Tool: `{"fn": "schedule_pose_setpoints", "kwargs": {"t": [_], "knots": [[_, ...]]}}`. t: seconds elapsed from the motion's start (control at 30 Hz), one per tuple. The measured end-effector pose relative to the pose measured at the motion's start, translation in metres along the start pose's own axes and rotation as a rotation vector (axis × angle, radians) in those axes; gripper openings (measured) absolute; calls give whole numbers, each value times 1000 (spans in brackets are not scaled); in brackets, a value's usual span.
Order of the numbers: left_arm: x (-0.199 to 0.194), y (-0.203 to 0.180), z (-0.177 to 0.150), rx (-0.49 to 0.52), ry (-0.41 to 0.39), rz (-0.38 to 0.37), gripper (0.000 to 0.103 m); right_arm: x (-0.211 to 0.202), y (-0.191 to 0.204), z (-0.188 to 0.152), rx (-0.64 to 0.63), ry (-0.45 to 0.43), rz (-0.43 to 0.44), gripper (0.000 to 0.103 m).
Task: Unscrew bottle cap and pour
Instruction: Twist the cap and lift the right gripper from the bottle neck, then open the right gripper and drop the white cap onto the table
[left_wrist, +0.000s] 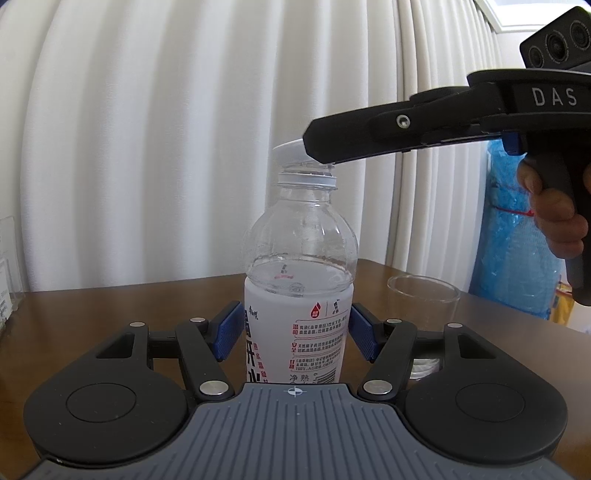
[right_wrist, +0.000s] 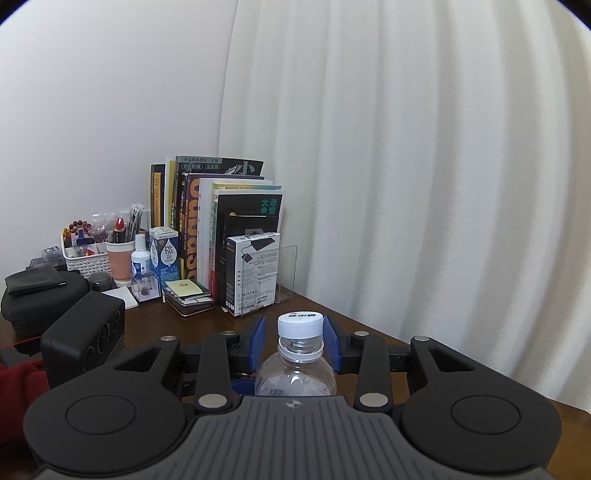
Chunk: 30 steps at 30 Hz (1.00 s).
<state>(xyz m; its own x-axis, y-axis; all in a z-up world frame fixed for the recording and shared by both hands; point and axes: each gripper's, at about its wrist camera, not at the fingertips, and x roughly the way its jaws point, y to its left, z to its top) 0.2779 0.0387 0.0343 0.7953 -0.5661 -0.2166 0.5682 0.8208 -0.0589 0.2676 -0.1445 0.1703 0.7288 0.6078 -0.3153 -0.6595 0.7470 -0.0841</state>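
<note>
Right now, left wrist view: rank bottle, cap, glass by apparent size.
1. bottle, clearly largest
2. glass, partly hidden behind the left gripper and farther back, so true size unsure
3. cap, smallest, half covered by the right gripper

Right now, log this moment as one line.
left gripper: shut on bottle | right gripper: shut on cap | cap tilted, lifting | glass on table
</note>
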Motion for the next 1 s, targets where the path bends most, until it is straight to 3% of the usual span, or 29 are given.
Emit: {"fn": "schedule_pose_setpoints", "kwargs": {"t": [0.17,0.27,1.0], "knots": [[0,0,-1,1,-6,-2,61,6,-1,-2,9,5,-4,38],[0,1,-3,-4,-9,-1,61,5,-4,-5,31,-5,6,31],[0,-3,-9,8,-17,4,59,-14,-17,-6,93,-32,-30,31]]}}
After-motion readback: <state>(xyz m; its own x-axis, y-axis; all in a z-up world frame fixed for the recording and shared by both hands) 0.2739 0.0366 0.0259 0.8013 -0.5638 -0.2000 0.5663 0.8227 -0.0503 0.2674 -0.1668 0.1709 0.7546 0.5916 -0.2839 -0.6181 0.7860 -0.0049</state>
